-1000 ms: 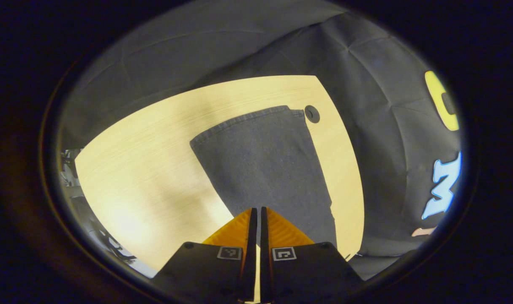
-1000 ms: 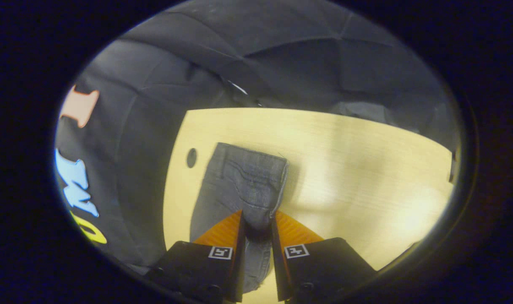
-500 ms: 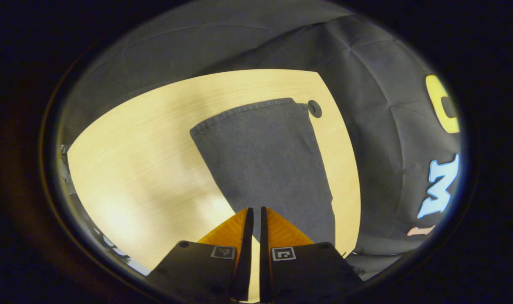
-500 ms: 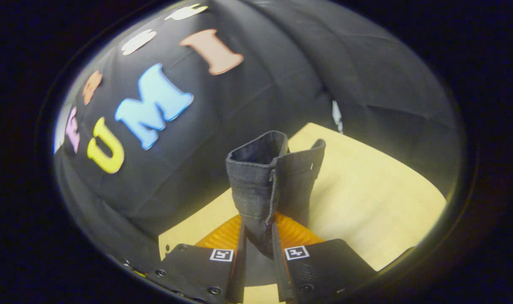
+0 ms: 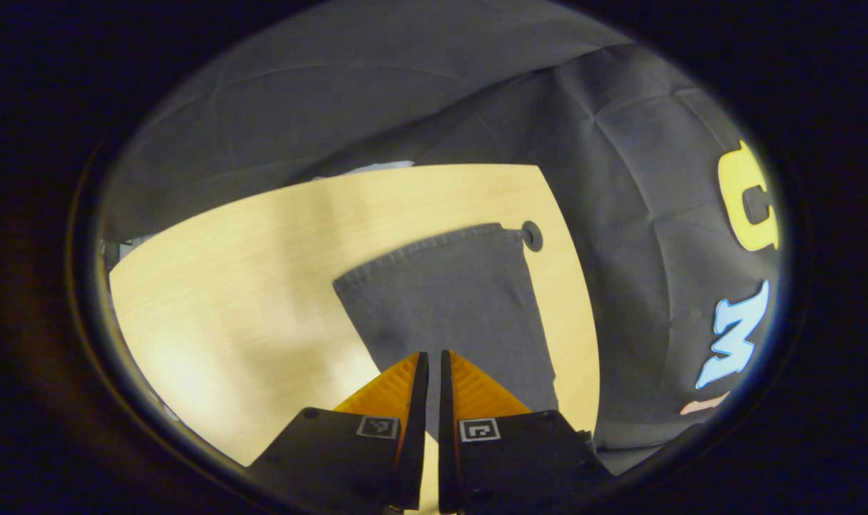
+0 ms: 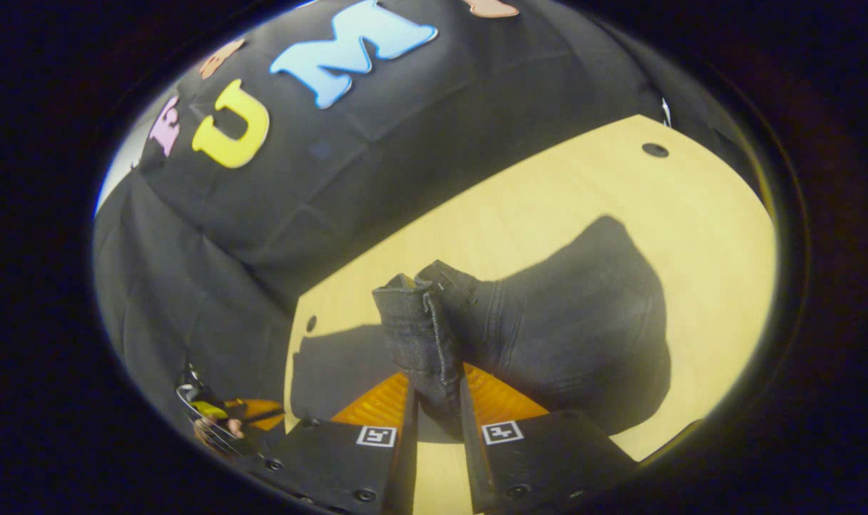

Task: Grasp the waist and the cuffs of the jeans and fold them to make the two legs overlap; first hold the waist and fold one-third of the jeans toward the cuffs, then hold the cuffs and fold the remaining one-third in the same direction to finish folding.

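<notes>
Dark grey denim jeans (image 6: 584, 322) spread across the pale wooden tabletop (image 6: 548, 207), one end raised clear of it. Soft and floppy by the look of the sag, yet thick and fairly heavy for cloth; seams and hems stiffer than the panels, so best taken at the stitched waistband or cuff hem, where layers bunch and resist slipping. Not fragile. Likely to drag on the wood rather than slide freely.

Right gripper (image 6: 436, 386), orange ribbed fingers with black housing, clamped on a bunched, seamed edge of the denim (image 6: 420, 336), apparently the waist end, both fingers pressing the fold between them. Lifted cloth standing above the fingers, remainder draping down onto the table behind.

Left gripper (image 5: 428, 357) nearly closed, a thin slit between the fingers; hovering over the flat leg panel (image 5: 462, 300), whose hemmed cuff edge (image 5: 420, 250) lies toward a small round hole in the table (image 5: 531, 234). Cannot tell whether any denim is pinched in that slit.

Against half a second ago: right view swung lower and round, from mostly booth wall to much more tabletop and draped denim, the grip unchanged. A second ago, same end lying flat on the table. Left view shifted slightly, cuff and hole sitting lower, fingers as close as before.

Judged step: carrying the waist over toward the cuffs, fold not yet laid.
</notes>
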Demonstrator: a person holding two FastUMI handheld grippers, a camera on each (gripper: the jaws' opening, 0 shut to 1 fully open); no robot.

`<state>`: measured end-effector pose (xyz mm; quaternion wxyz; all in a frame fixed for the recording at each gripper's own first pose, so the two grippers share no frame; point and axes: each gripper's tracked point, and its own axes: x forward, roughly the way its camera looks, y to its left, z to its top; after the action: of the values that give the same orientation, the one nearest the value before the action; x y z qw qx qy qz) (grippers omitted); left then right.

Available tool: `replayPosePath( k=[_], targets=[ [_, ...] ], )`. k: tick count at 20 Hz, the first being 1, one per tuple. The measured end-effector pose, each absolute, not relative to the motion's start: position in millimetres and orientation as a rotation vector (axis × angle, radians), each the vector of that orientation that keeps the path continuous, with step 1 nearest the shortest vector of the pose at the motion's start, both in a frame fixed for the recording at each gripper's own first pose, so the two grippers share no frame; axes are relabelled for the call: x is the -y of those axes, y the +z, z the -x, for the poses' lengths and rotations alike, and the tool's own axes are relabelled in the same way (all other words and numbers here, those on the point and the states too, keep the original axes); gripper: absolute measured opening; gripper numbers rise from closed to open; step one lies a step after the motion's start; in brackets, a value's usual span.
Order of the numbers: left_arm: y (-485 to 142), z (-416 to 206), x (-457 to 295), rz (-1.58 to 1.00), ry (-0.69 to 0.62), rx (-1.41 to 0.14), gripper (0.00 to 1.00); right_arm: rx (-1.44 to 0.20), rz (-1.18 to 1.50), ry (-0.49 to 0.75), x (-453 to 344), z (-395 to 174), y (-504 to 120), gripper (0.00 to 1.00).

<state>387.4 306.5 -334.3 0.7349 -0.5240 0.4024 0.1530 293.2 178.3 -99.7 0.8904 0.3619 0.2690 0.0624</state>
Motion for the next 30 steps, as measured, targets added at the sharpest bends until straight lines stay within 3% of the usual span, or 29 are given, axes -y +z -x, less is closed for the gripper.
replayPosePath(
  k=[3, 4, 5, 6, 9, 10, 13, 14, 17, 18, 19, 22, 23, 24, 26, 28, 30],
  targets=[
    [-341, -403, -341, 1.161, 0.375, -0.816, 0.17, -0.613, -0.757, 0.118, -194, -301, -126, 0.28],
    [-342, -411, -349, 1.164, 0.371, -0.796, 0.17, -0.661, -0.764, 0.116, -200, -298, -137, 0.35],
    [-341, -419, -353, 1.161, 0.352, -0.79, 0.17, -0.704, -0.777, 0.13, -202, -293, -139, 0.33],
    [-345, -426, -353, 1.137, 0.333, -0.798, 0.17, -0.716, -0.771, 0.13, -204, -297, -146, 0.45],
    [-367, -442, -363, 0.983, 0.316, -0.863, 0.13, -0.695, -0.749, 0.129, -207, -296, -146, 0.43],
    [-374, -449, -364, 0.94, 0.306, -0.88, 0.28, -0.696, -0.746, 0.129, -207, -296, -146, 0.51],
    [-392, -451, -384, 0.699, 0.342, -0.946, 0.85, -0.696, -0.743, 0.131, -206, -296, -144, 0.47],
    [-394, -451, -388, 0.621, 0.334, -0.955, 0.88, -0.695, -0.741, 0.132, -206, -296, -144, 0.47],
    [-410, -443, -355, 0.503, 0.205, -1.097, 0.88, -0.695, -0.734, 0.133, -207, -296, -146, 0.47],
    [-409, -446, -351, 0.427, 0.153, -1.084, 0.92, -0.694, -0.732, 0.132, -207, -296, -146, 0.47],
    [-407, -443, -341, 0.372, 0.107, -1.098, 0.87, -0.691, -0.728, 0.13, -207, -296, -146, 0.47],
    [-400, -431, -311, 0.273, -0.038, -1.112, 0.92, -0.681, -0.713, 0.137, -208, -296, -148, 0.47],
    [-395, -429, -306, 0.26, -0.052, -1.108, 0.96, -0.679, -0.708, 0.14, -209, -295, -149, 0.47],
    [-393, -428, -309, 0.229, -0.037, -1.12, 0.94, -0.676, -0.706, 0.141, -209, -296, -149, 0.43],
    [-387, -439, -315, 0.23, -0.026, -1.104, 0.88, -0.676, -0.704, 0.142, -209, -295, -149, 0.47],
    [-387, -439, -317, 0.257, -0.012, -1.078, 0.91, -0.672, -0.7, 0.145, -209, -296, -148, 0.47],
    [-388, -441, -318, 0.276, -0.015, -1.027, 0.84, -0.669, -0.694, 0.147, -209, -295, -149, 0.47]
  ],
)
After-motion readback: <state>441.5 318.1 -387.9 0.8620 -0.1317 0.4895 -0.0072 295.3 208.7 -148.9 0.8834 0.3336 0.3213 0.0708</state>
